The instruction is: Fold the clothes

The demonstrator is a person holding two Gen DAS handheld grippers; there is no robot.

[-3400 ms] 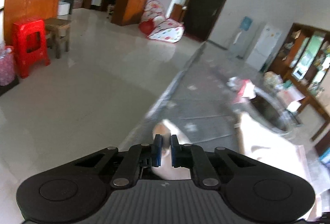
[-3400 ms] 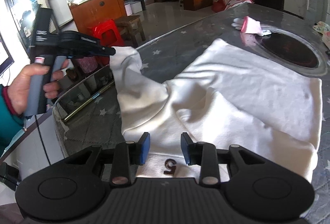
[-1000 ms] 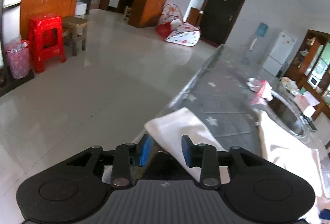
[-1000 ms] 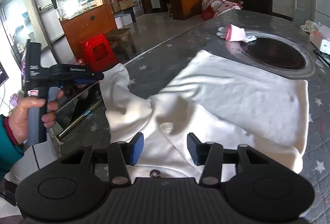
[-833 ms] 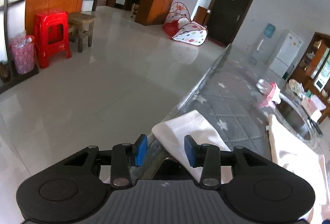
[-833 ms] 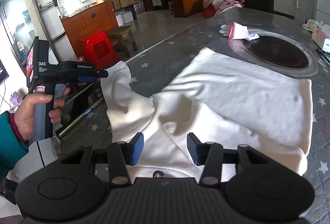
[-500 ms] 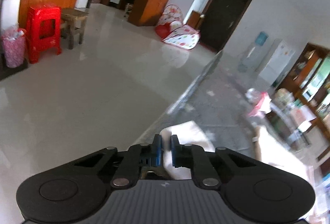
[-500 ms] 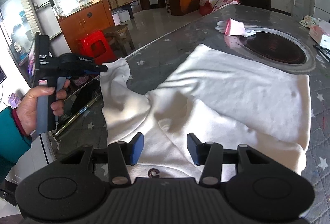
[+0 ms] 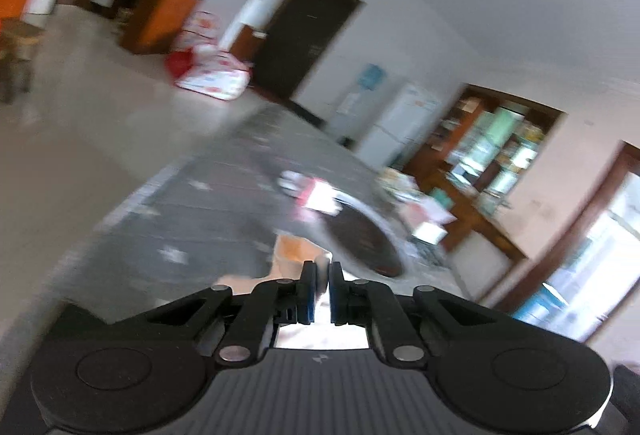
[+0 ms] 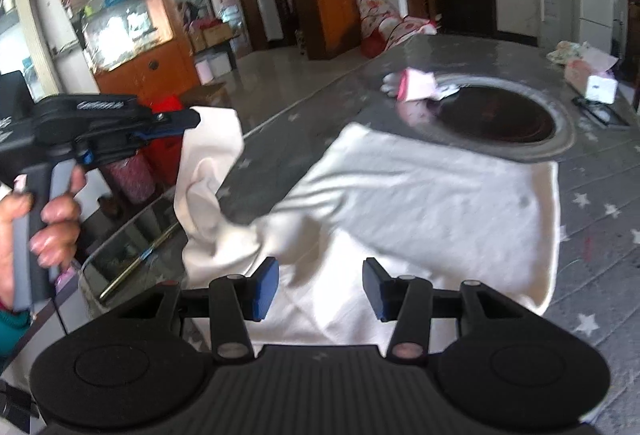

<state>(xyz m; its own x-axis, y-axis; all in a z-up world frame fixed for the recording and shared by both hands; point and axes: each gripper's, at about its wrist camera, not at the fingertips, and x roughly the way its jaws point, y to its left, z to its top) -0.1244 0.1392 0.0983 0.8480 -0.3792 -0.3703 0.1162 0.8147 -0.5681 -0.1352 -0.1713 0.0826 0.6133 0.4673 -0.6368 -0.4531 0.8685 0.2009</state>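
My left gripper (image 10: 192, 121) pinches the white garment's (image 10: 420, 203) sleeve, lifted left of the garment; my right gripper (image 10: 320, 289) hovers spread above its near edge.

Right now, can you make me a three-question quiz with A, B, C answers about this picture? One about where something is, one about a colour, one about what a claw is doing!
1. Where is the pink thing?
A. beside the round dark inset
B. on the floor
C. in the right claw

2. What colour is the garment?
A. blue
B. cream white
C. black

3. What is the left claw doing?
A. hanging open
B. pinching the garment's sleeve
C. holding a cup

Answers:
1 A, it lies on the grey table at the rim of the inset.
2 B, the spread cloth is pale cream.
3 B, its fingers are closed on the lifted sleeve, while the right claw stays open.
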